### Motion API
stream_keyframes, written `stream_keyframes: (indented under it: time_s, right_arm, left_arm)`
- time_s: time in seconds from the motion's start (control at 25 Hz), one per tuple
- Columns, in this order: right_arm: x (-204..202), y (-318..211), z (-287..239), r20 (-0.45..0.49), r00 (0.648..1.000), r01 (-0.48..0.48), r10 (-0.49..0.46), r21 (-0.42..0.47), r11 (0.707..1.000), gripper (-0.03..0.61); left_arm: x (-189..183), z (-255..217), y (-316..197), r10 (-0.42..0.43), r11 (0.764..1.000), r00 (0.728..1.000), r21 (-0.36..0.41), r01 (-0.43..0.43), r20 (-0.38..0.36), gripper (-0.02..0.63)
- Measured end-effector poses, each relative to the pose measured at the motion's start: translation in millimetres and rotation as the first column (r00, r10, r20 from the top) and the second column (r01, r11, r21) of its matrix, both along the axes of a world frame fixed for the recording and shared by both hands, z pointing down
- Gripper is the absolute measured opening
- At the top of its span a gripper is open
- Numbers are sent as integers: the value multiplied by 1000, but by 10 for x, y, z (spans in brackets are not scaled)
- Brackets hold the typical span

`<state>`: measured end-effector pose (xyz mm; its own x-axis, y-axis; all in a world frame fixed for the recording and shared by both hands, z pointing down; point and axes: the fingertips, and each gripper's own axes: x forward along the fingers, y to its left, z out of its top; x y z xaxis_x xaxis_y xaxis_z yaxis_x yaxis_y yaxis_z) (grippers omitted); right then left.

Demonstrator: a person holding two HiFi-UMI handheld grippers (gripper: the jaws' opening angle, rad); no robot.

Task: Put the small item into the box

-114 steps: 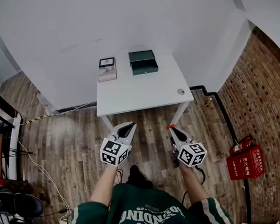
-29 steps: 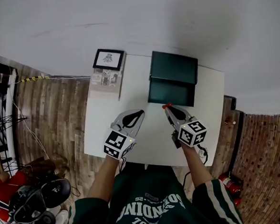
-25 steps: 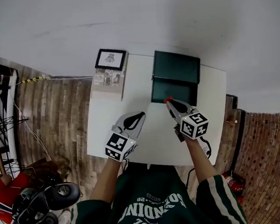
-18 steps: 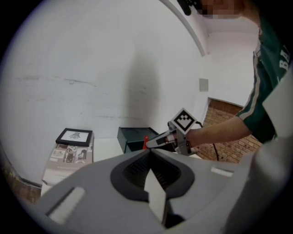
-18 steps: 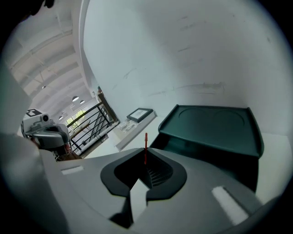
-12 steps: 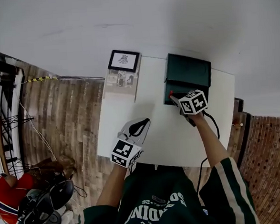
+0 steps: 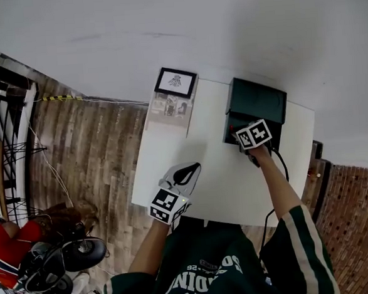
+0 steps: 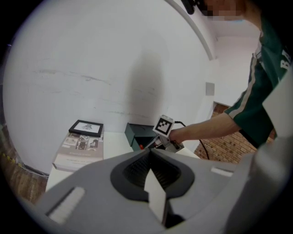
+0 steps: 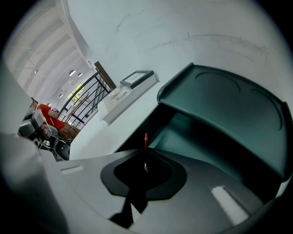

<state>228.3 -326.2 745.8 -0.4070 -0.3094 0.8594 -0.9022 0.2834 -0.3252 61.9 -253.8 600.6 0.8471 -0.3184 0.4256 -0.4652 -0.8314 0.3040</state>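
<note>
A dark green box (image 7: pixel 256 102) stands at the far right of the white table (image 7: pixel 218 172), its lid (image 9: pixel 238 103) tipped up and back. My right gripper (image 9: pixel 145 149) is shut on a small red item (image 9: pixel 146 139), which it holds just over the box's front edge, above the open inside (image 9: pixel 201 137). In the head view its marker cube (image 7: pixel 252 134) covers the fingertips. The left gripper view shows the red item (image 8: pixel 141 147) at the box's (image 8: pixel 137 135) mouth. My left gripper (image 7: pixel 192 168) hangs shut and holds nothing, over the table's near left part.
A framed picture (image 7: pixel 175 82) and a booklet (image 7: pixel 168 106) lie at the table's far left corner. A white wall rises right behind the table. Wood floor, a black railing (image 7: pixel 0 118) and helmets (image 7: pixel 66 258) are at the left; a brick wall (image 7: pixel 359 225) is at the right.
My right gripper has carried the red item forward from the table's near side to the box's opening. The left gripper stayed low at the near edge. The person stepped up to the table.
</note>
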Motion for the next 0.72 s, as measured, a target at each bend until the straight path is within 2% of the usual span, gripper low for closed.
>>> stream_keyframes:
  time_s: [0.4, 0.72]
  right_arm:
    - [201, -120, 189, -62, 998, -26, 24, -25, 999, 14]
    - [280, -68, 177, -100, 994, -51, 53, 21, 998, 66]
  left_arm:
    - [12, 135, -51, -9, 1000, 1000, -14, 9, 4, 52]
    - [52, 116, -8, 11, 1000, 1000, -20, -11, 8, 52]
